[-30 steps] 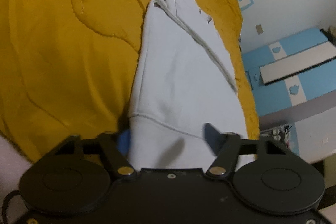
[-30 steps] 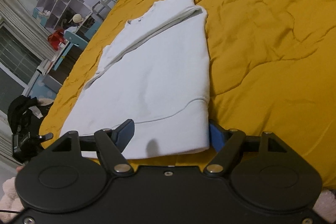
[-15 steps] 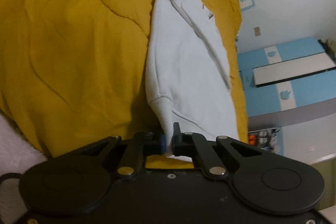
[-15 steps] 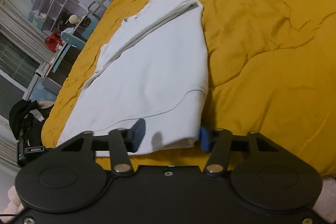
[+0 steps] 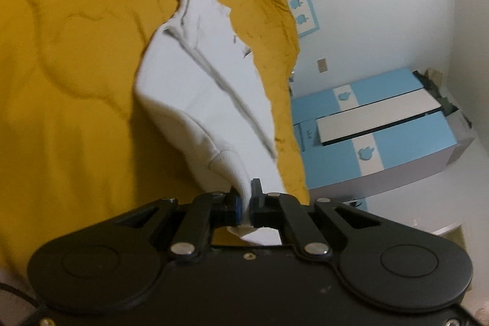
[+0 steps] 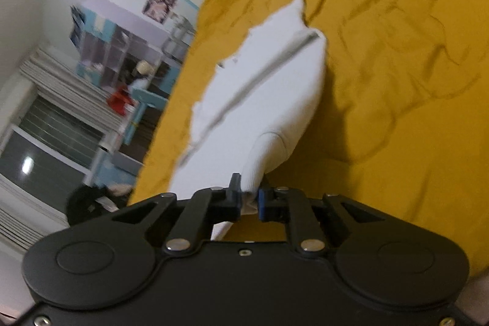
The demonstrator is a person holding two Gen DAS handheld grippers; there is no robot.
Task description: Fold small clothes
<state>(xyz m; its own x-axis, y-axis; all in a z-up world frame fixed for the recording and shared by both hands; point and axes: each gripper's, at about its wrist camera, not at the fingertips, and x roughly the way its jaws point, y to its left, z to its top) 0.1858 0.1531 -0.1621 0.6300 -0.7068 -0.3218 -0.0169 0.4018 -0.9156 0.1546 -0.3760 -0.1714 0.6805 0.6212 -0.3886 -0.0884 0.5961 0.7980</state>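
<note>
We see a white sweatshirt (image 5: 195,87) folded lengthwise on the mustard quilt (image 5: 67,81). Our left gripper (image 5: 244,205) is clamped on one ribbed hem corner. Our right gripper (image 6: 248,199), jaws just closing, pinches the other corner.

L hand-held gripper (image 5: 244,203): blk, blue pad, silver rivets | R hand-held gripper (image 6: 248,197): same

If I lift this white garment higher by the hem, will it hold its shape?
Probably not. The white garment already bunches and drapes from both tongs, left and right, so it is floppy. Its far end drags on the yellow quilt, so the folded layers may slide.
</note>
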